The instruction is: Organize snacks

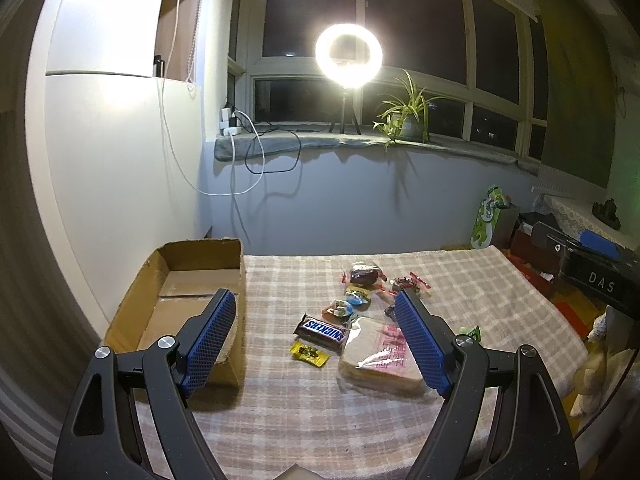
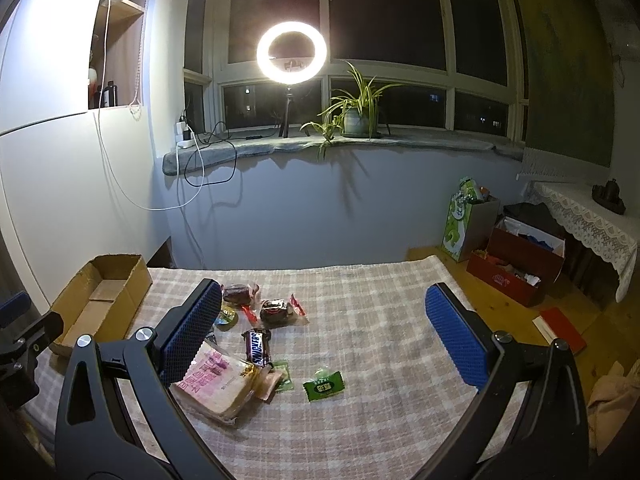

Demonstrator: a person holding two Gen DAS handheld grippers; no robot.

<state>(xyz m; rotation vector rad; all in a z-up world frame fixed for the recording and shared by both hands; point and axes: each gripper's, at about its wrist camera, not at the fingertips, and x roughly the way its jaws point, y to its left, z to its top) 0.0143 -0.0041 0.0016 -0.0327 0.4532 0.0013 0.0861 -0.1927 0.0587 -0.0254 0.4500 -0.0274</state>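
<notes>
Snacks lie in a cluster on the checked cloth (image 1: 460, 280): a Snickers bar (image 1: 322, 331), a small yellow candy (image 1: 309, 353), a bagged bread slice (image 1: 380, 362) and dark wrapped cakes (image 1: 363, 273). An open, empty cardboard box (image 1: 188, 280) stands at the table's left edge. My left gripper (image 1: 316, 338) is open and empty above the table, Snickers between its fingers in view. My right gripper (image 2: 324, 334) is open and empty; the bread (image 2: 218, 384), a Snickers (image 2: 258, 346), a dark cake (image 2: 275, 311) and a green packet (image 2: 324, 389) show there.
A ring light (image 2: 292, 52) and a potted plant (image 2: 356, 114) stand on the windowsill. Cables hang down the left wall. A green bag (image 2: 460, 220) and a red box (image 2: 520, 270) sit on the floor at right. The box also shows in the right wrist view (image 2: 100, 300).
</notes>
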